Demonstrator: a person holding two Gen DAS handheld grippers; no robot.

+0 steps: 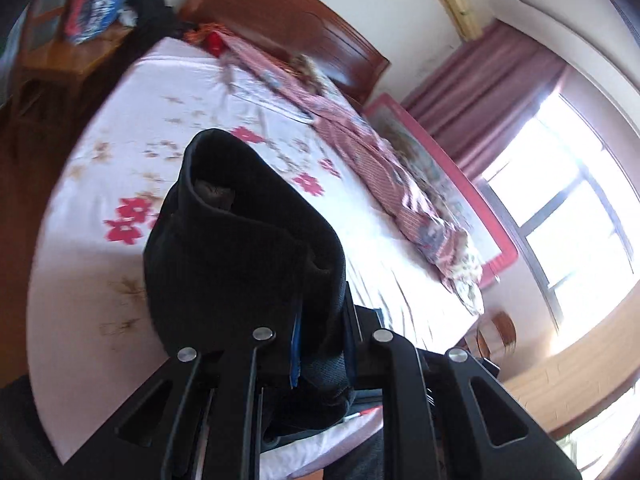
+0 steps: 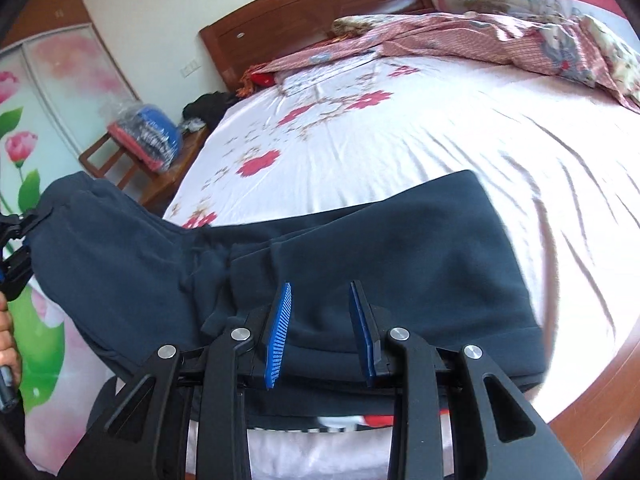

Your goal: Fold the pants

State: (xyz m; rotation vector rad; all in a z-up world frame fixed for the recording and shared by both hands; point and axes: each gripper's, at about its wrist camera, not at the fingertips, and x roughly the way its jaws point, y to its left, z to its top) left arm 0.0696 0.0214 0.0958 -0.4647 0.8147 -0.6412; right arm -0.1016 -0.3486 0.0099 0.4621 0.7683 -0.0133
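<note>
Dark navy pants (image 2: 360,248) lie across the near part of a bed with a white flowered sheet (image 2: 400,128). My left gripper (image 1: 320,344) is shut on one end of the pants (image 1: 240,248) and holds it lifted off the bed; the cloth bunches up over the fingers and hides them. That gripper also shows at the left edge of the right wrist view (image 2: 18,240). My right gripper (image 2: 324,332) is open, its blue pads (image 2: 280,332) standing apart just above the flat part of the pants, holding nothing.
A crumpled pink patterned quilt (image 2: 480,36) lies along the far side of the bed by the wooden headboard (image 2: 312,4). A wooden chair with bagged clothes (image 2: 148,136) stands left of the bed. A window with curtains (image 1: 560,184) is beyond.
</note>
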